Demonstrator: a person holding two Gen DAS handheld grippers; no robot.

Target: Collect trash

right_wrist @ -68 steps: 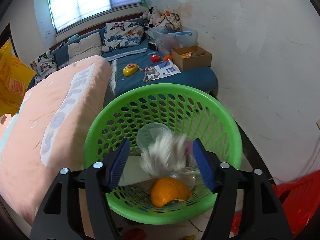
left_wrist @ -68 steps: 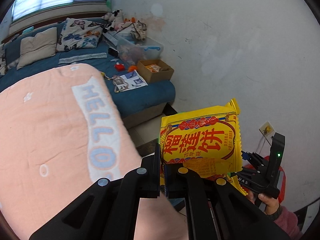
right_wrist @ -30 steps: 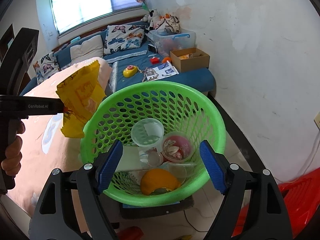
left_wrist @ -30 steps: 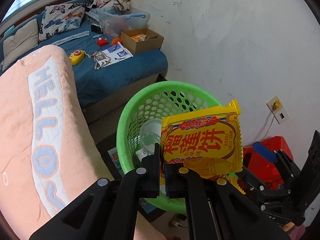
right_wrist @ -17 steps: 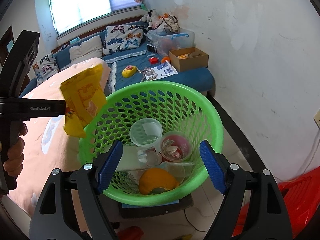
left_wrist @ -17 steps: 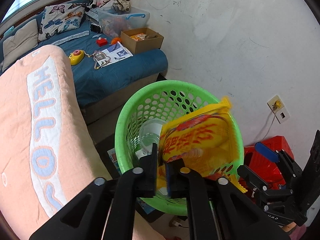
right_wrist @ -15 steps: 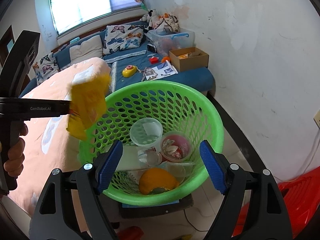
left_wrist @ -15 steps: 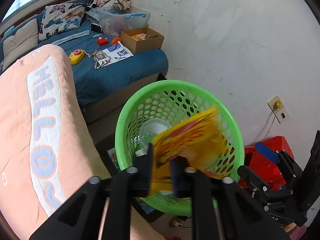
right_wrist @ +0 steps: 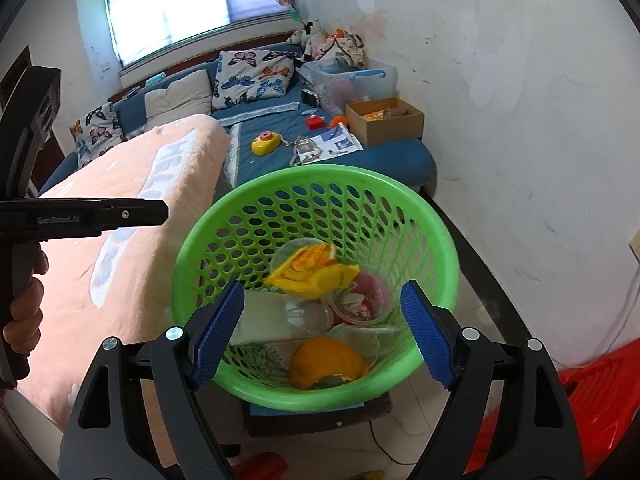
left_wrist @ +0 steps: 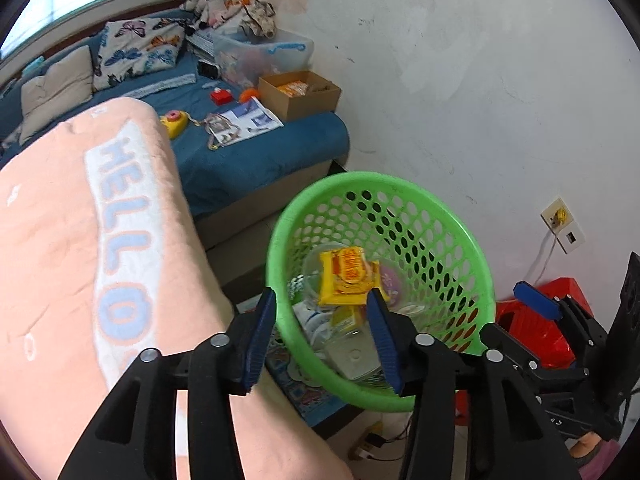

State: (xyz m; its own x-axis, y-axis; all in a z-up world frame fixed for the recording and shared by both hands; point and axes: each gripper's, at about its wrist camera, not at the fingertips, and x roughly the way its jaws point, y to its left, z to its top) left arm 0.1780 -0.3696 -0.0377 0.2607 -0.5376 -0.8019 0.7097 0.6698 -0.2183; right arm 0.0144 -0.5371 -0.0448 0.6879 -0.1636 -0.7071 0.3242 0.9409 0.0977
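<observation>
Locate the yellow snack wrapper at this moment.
The yellow snack wrapper lies inside the green basket, on top of the clear cups and other trash, seen between the open left gripper fingers; neither gripper holds it.

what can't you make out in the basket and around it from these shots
- Basket bottom: both views, covered by the yellow wrapper, cups and orange peel.
- Wrapper print: too small in the left view, crumpled in the right.
- Flat thing under the basket: mostly hidden by it.
- Red plastic item: cut off by the frame edge.
</observation>
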